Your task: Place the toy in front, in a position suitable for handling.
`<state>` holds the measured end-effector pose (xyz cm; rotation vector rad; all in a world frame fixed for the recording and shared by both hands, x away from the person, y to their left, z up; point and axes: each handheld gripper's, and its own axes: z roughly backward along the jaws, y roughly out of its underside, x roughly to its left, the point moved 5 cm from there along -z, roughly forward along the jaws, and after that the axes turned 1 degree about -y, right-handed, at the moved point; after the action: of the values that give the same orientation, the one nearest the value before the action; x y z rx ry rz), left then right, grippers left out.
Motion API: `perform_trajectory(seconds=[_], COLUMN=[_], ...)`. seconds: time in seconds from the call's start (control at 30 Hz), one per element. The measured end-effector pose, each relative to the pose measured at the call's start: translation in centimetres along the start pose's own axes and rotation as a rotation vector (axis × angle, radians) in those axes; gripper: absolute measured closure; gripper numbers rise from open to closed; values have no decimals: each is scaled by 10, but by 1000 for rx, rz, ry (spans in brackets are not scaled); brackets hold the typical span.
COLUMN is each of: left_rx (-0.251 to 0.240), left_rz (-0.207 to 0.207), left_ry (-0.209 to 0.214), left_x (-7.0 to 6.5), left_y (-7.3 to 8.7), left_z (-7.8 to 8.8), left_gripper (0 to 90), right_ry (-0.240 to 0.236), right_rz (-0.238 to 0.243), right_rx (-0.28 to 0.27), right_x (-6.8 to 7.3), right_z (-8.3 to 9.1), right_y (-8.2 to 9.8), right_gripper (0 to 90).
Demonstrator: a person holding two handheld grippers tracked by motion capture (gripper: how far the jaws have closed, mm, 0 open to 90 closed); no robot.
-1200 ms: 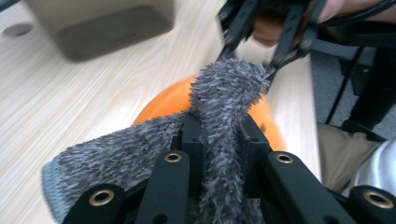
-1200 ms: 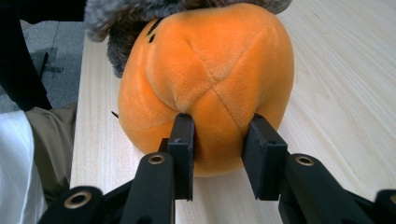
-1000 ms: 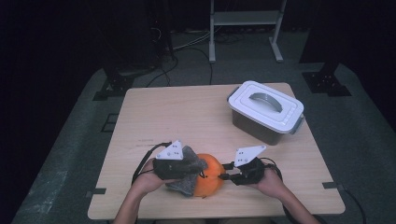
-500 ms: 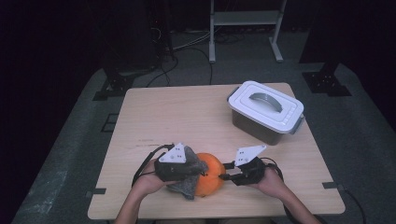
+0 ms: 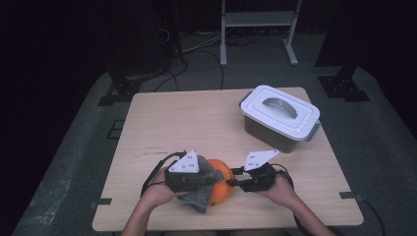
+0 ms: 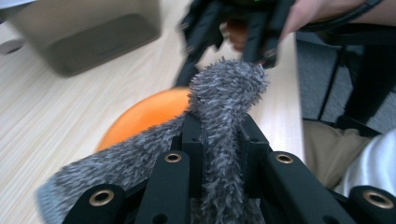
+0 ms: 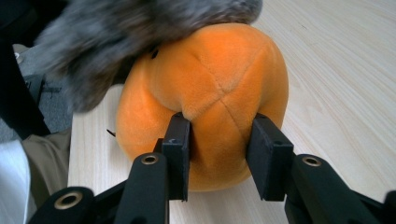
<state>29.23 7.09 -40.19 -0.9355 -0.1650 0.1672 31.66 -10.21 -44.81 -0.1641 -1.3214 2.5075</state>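
Observation:
An orange plush ball [image 5: 224, 186] lies near the table's front edge. A grey fuzzy cloth [image 5: 198, 200] drapes over its left side. My left gripper [image 5: 211, 180] is shut on a fold of that cloth [image 6: 224, 102], which sticks up between the jaws, with the orange plush [image 6: 144, 114] just behind it. My right gripper [image 5: 235, 179] comes in from the right. In the right gripper view, my right gripper [image 7: 219, 140] is shut on the plush [image 7: 210, 79], its jaws pressing into the near side. The cloth [image 7: 140, 28] hangs over the plush's top.
A grey storage box with a white handled lid [image 5: 280, 115] stands at the back right of the wooden table [image 5: 196, 123]; the box [image 6: 84, 32] is blurred in the left gripper view. The person's trouser legs lie beyond the front edge.
The left gripper and the cloth have shifted very slightly over the plush. The right gripper has stayed where it was, holding the plush.

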Motion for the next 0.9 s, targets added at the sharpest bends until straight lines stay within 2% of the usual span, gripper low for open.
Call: perform_trajectory(seconds=[0.1, 0.17, 0.2, 0.33, 0.43, 0.53, 0.57, 0.6, 0.67, 0.73, 0.77, 0.8, 0.87, 0.9], left_rx=[22, 31, 30, 25, -8, -10, -10, -19, -19, -11, -11, -15, -15, -14], left_rz=[-18, -8, -5, 4, 66, 108, 108, 125, 132, 128, 128, 128, 117, 116], left_ry=[30, 40, 39, 10, -13, -51, -51, -47, -33, -12, -12, 23, 61, 67], left_x=[-7, -7, -5, 4, 17, 28, 28, 31, 29, 26, 26, 23, 17, 16], left_y=[1, 6, 8, 11, 21, 31, 31, 35, 36, 35, 35, 34, 33, 32], left_z=[-10, -17, -18, -9, 0, 7, 7, 8, 5, 2, 2, -1, -6, -7], left_gripper=[769, 769, 770, 770, 769, 769, 769, 769, 769, 769, 767, 763, 763, 762], right_ry=[8, 10, 12, 7, 7, 4, 4, 1, -10, -41, -41, -70, -89, -95], right_rz=[-9, -6, 6, 6, 9, 7, 7, -1, -7, -35, -35, -68, -83, -87], right_rx=[7, 17, 24, 24, 27, 32, 32, 32, 30, 24, 24, 15, 0, 0], right_x=[1, 1, 1, 0, -1, -4, -4, -4, -5, -6, -6, -6, -6, -5], right_z=[-3, -3, -3, -3, -3, -2, -2, -2, -2, -1, -1, 1, 1, 0], right_y=[-1, 1, 3, 5, 6, 9, 9, 9, 8, 8, 8, 7, 6, 5], right_gripper=[620, 627, 633, 650, 650, 650, 650, 640, 571, 433, 433, 341, 313, 309])
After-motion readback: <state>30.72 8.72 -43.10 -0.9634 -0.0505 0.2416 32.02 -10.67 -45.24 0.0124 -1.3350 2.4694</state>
